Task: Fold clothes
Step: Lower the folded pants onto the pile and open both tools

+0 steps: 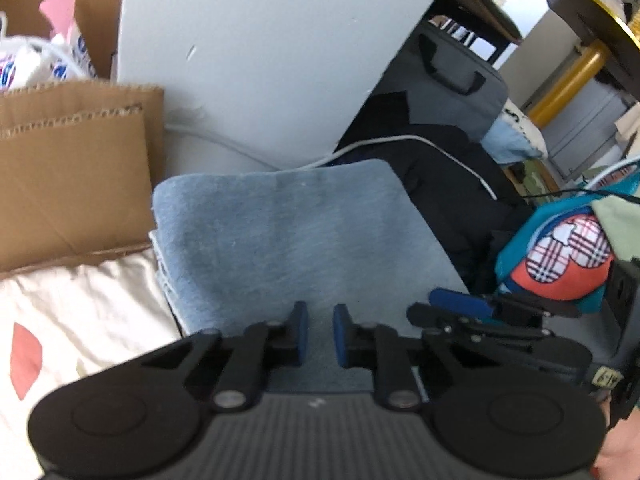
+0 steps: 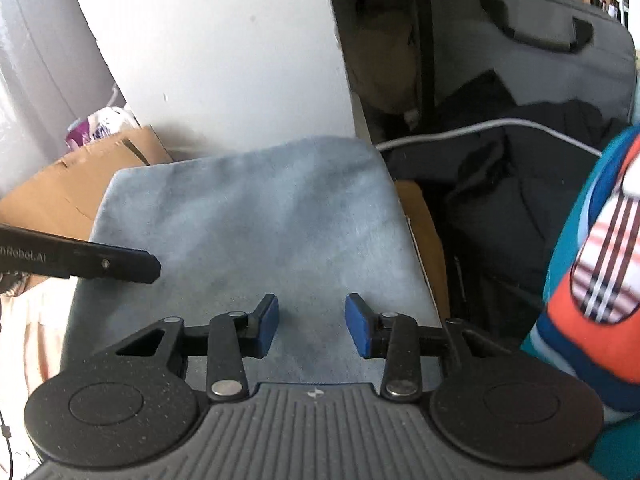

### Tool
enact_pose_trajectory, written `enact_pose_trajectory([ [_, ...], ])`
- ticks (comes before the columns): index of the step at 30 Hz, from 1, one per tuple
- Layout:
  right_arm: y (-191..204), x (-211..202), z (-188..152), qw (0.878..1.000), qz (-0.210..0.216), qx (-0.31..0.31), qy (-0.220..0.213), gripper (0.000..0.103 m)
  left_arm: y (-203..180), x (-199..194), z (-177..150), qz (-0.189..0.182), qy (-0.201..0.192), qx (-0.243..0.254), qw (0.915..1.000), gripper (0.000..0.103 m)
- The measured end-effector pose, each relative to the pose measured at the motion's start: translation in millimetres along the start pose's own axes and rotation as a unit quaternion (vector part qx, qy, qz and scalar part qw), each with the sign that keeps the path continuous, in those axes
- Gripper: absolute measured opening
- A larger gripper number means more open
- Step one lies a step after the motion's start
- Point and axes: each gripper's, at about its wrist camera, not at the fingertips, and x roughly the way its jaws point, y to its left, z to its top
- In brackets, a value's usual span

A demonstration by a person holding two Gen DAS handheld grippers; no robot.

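Right wrist: left tongs [image 2: 154,268] show side-on, their gap hidden.

A pale wall panel [image 1: 260,52] is filling the view from 11 to 1 o'clock. Cardboard [image 1: 76,168] is leaning at 9 o'clock. A grey bag [image 1: 452,76] with black handles is standing at 2 o'clock, and a yellow table leg [image 1: 568,84] is catching bright daylight beyond it.
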Motion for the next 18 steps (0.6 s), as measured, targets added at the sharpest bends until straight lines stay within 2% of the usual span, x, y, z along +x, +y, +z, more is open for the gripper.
enact_pose_trajectory([
  [4, -1, 5, -2, 1.000, -0.002, 0.004, 0.013, 0.044, 12, 8, -3, -0.009, 0.002, -0.004, 1.0000, 0.003],
  [6, 1, 7, -2, 1.000, -0.002, 0.004, 0.016, 0.044, 9, 9, -7, 0.002, -0.004, 0.019, 0.9998, 0.003],
  [9, 4, 5, 2, 1.000, -0.005, 0.005, 0.018, 0.044, 2, 1, -5, 0.015, -0.006, 0.027, 0.9995, 0.003],
  [11, 6, 0, 3, 1.000, -0.003, 0.003, 0.006, 0.044, -5, -9, -2, 0.028, -0.012, 0.047, 0.9984, 0.003],
  [14, 9, -7, 9, 1.000, -0.001, -0.002, -0.011, 0.044, -13, -22, 1, 0.047, -0.028, 0.076, 0.9956, 0.011],
  [18, 13, -9, 16, 1.000, 0.010, -0.001, -0.015, 0.044, -14, -28, 3, 0.064, -0.050, 0.094, 0.9923, 0.012],
])
